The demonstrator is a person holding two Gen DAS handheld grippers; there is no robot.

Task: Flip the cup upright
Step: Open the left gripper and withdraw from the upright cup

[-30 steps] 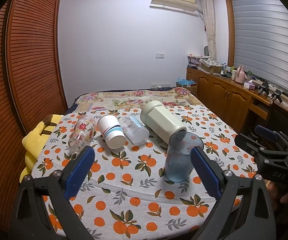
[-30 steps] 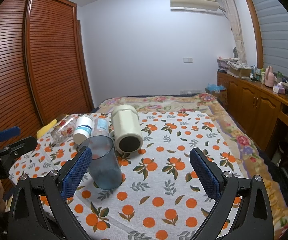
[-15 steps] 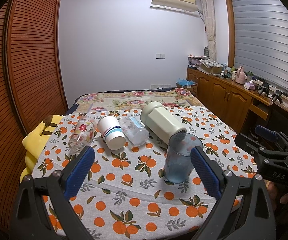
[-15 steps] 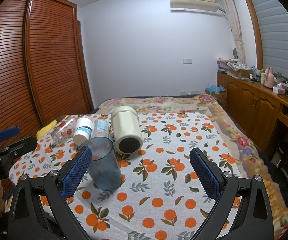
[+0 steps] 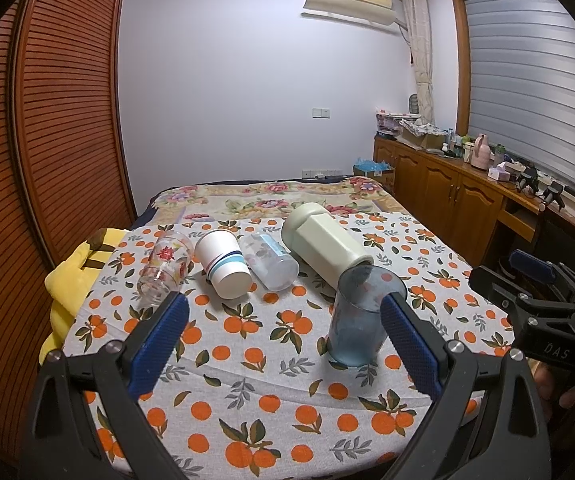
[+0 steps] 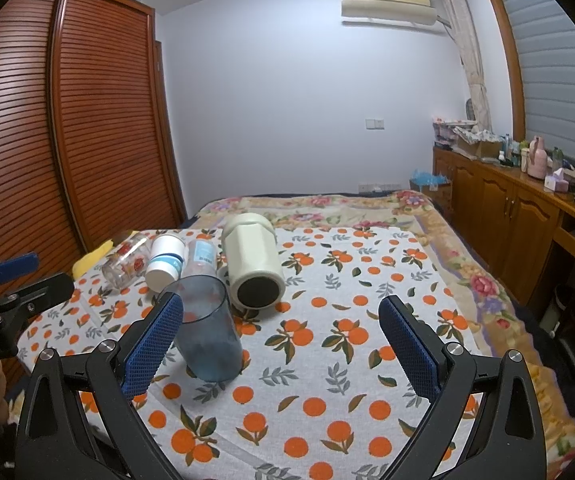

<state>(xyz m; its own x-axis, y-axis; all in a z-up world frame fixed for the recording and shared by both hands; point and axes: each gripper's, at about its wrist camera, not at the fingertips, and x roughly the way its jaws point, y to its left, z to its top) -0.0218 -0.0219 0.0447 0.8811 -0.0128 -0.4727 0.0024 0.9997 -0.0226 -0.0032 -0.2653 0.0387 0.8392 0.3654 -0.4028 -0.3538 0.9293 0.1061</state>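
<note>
Along the cloth's left edge, a glass tumbler [image 5: 164, 270], paper cup [image 5: 223, 264], clear cup [image 5: 269, 261] and cream jar [image 5: 325, 250] are being left lying; the blue cup [image 5: 361, 318] is being kept upright on the orange-print tablecloth [image 5: 271, 360], open cloth rightward. Both the left gripper [image 5: 283, 342] and right gripper [image 6: 279, 344] are being held wide apart, empty.

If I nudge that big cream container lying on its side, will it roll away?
The cream container probably won't roll freely: its body looks faceted, so a flat side should resist. The soft, wrinkled tablecloth would likely damp motion too. A push toward the blue cup risks tipping that cup, which stands close by its open end.
</note>
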